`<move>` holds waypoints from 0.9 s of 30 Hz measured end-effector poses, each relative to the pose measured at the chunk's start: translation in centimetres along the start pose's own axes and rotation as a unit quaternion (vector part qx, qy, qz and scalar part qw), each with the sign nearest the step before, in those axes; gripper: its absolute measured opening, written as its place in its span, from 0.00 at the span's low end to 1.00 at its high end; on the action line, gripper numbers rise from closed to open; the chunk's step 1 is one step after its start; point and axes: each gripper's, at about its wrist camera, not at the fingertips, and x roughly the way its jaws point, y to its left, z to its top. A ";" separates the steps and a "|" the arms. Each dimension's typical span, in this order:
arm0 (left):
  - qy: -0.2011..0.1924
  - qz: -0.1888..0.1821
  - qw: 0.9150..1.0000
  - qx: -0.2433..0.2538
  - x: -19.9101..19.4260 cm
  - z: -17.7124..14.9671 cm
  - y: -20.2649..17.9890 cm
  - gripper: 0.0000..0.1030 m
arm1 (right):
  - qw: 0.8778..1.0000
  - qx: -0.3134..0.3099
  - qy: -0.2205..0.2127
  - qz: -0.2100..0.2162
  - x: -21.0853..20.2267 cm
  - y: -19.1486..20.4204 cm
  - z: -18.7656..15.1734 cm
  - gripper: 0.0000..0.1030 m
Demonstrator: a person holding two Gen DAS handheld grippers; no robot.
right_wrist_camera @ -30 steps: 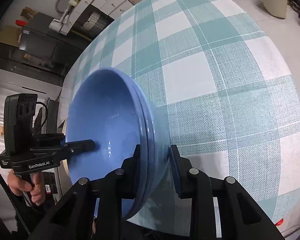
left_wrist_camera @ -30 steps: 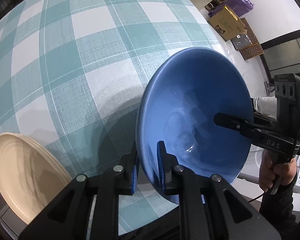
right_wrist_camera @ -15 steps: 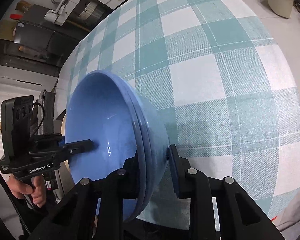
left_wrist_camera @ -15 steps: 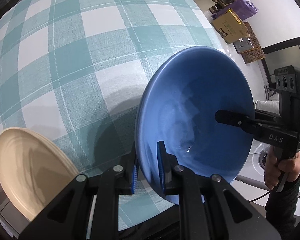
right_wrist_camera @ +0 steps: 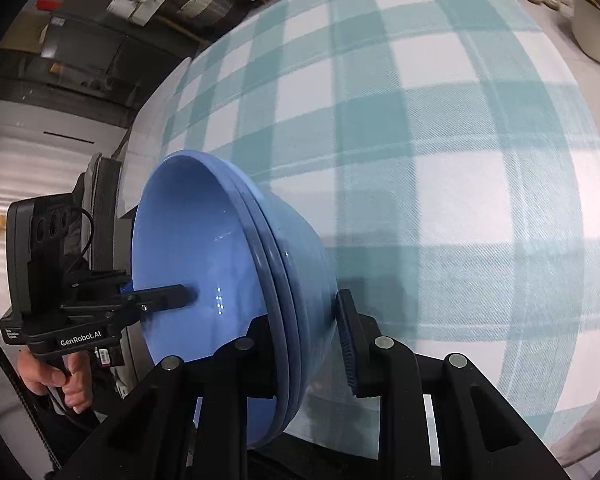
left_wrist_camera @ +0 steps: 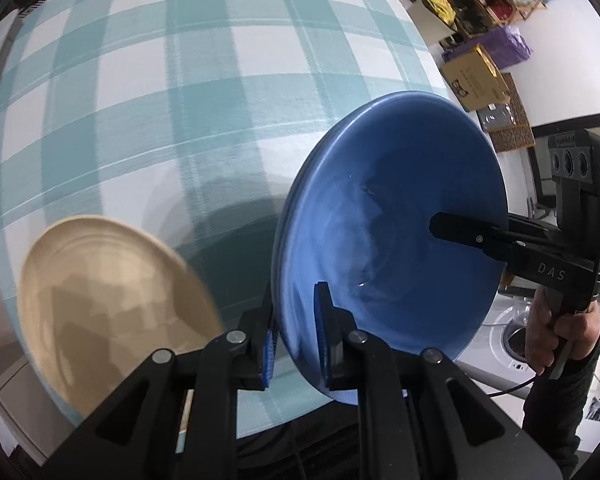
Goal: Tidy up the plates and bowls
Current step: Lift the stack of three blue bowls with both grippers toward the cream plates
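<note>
A nested stack of blue bowls [left_wrist_camera: 400,208] hangs tilted above the teal-and-white checked tablecloth [left_wrist_camera: 140,100], held from both sides. My left gripper [left_wrist_camera: 296,336] is shut on the stack's near rim, one pad inside and one outside. On the opposite rim my right gripper [right_wrist_camera: 306,344] is shut too, and the stack's layered rims [right_wrist_camera: 260,264] show between its fingers. Each gripper appears in the other's view: the right gripper [left_wrist_camera: 452,232] with a finger inside the bowl, likewise the left gripper [right_wrist_camera: 172,298]. A beige plate [left_wrist_camera: 100,300] lies on the table at the lower left of the left wrist view.
The tablecloth [right_wrist_camera: 420,120] stretches far beyond the bowls. Off the table's right edge are a cardboard box [left_wrist_camera: 476,76], a purple bag [left_wrist_camera: 504,46] and a white appliance [left_wrist_camera: 512,340]. A person's hand [left_wrist_camera: 556,336] grips the right tool. Dark cabinets [right_wrist_camera: 80,52] stand at the left.
Both grippers have carried the bowl stack together up and across the table. In the left wrist view the beige plate has come closer to the bowls. The grips are unchanged.
</note>
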 end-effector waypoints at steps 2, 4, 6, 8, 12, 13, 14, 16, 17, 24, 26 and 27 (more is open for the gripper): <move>-0.005 0.006 1.000 -0.008 -0.9 0.0 0.6 0.14 | 1.000 -0.006 0.007 0.005 0.2 1.1 0.7 0.23; -0.009 0.010 1.000 -0.017 -1.7 0.0 1.2 0.14 | 1.000 -0.012 0.021 0.008 0.4 2.2 1.1 0.23; -0.012 0.012 1.000 -0.025 -2.2 -0.1 1.8 0.14 | 0.999 -0.018 0.031 0.011 0.5 3.1 1.4 0.23; -0.015 0.013 0.999 -0.034 -2.7 0.0 2.4 0.14 | 0.999 -0.025 0.038 0.011 0.6 4.0 1.8 0.23; -0.017 0.015 0.999 -0.047 -3.4 -0.1 3.6 0.14 | 0.998 -0.029 0.046 0.017 1.2 5.3 2.9 0.23; -0.017 0.014 0.999 -0.050 -3.5 -0.1 3.8 0.14 | 0.998 -0.029 0.050 0.019 1.5 5.6 3.2 0.23; -0.016 0.013 0.998 -0.055 -3.6 -0.2 4.2 0.14 | 0.998 -0.029 0.051 0.020 1.6 5.8 3.4 0.23; -0.015 0.016 0.998 -0.057 -3.8 -0.4 4.7 0.14 | 0.998 -0.034 0.055 0.018 1.7 6.4 3.6 0.23; -0.015 0.015 0.998 -0.059 -4.0 -0.6 4.9 0.14 | 0.997 -0.039 0.058 0.016 1.8 6.8 3.8 0.23; -0.032 0.014 0.996 -0.080 -6.0 -1.6 6.9 0.14 | 0.996 -0.059 0.069 0.018 2.1 9.6 4.4 0.23; -0.035 0.007 0.995 -0.092 -6.5 -2.2 7.7 0.14 | 0.995 -0.058 0.074 0.023 2.5 10.2 4.5 0.23; -0.035 0.005 0.995 -0.096 -6.6 -2.5 8.1 0.14 | 0.994 -0.063 0.082 0.021 2.8 10.6 4.4 0.23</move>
